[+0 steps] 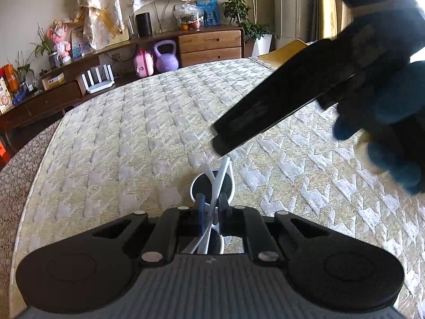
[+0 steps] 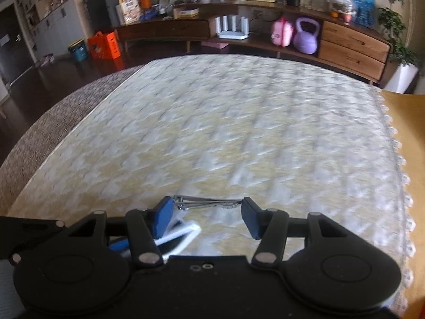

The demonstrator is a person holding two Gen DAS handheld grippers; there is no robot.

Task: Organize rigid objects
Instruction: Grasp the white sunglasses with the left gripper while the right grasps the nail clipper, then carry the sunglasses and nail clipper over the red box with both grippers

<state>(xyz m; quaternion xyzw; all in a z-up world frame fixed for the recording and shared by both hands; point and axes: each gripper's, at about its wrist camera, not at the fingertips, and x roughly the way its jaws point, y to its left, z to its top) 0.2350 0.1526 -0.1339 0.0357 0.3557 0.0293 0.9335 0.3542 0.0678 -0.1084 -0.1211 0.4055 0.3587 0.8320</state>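
Observation:
In the left wrist view my left gripper (image 1: pixel 212 207) is shut on white-framed sunglasses (image 1: pixel 212 186) with dark lenses, held just above the patterned cloth. The right tool's black body (image 1: pixel 265 106) reaches in from the upper right above them. In the right wrist view my right gripper (image 2: pixel 207 212) holds a silver nail clipper (image 2: pixel 207 202) lengthwise between its blue pads (image 2: pixel 162 218), above the cloth. The white sunglasses frame (image 2: pixel 180 232) shows below the left pad. This view is blurred.
A cream and yellow patterned cloth (image 1: pixel 132 133) covers the table, with a lace-edged orange cloth (image 2: pixel 403 138) at the right. A wooden sideboard (image 2: pixel 353 45) behind holds a purple kettlebell (image 1: pixel 166 57), a pink case (image 1: pixel 143 63), a white router and plants.

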